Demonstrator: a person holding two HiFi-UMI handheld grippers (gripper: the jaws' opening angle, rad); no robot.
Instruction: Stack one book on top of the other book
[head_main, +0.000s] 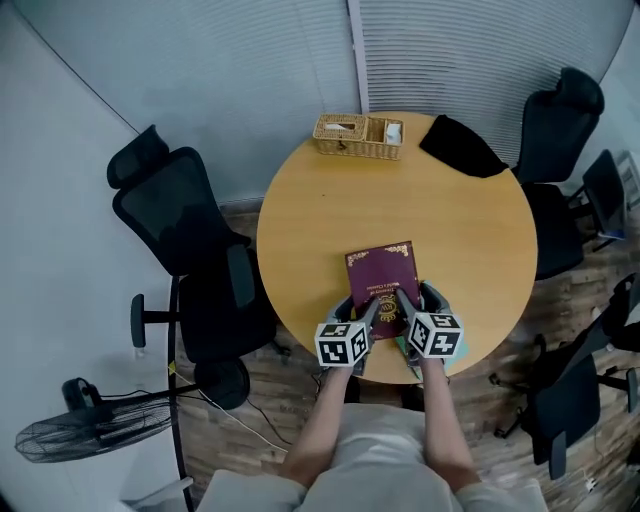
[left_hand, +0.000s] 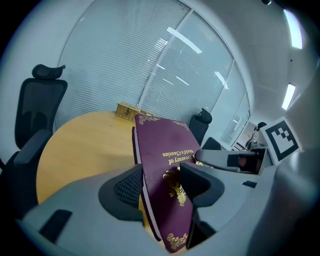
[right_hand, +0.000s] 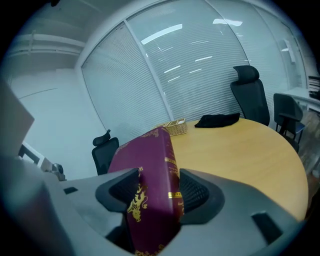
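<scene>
Maroon book (head_main: 381, 272) — at the table's (head_main: 320, 215) near edge, long axis pointing away from the person. Left gripper (left_hand: 161, 186) and right gripper (right_hand: 156, 192) both clamp its near end. Second book (head_main: 403, 349) — seemingly green — sits just underneath.

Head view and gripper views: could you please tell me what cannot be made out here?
- Green book: head view, mostly covered by maroon book, left gripper and right gripper; unseen in both gripper views.
- Maroon book's title: too small in head view; a jaw partly covers it in left gripper view.
- Basket contents: too small, head view.
</scene>
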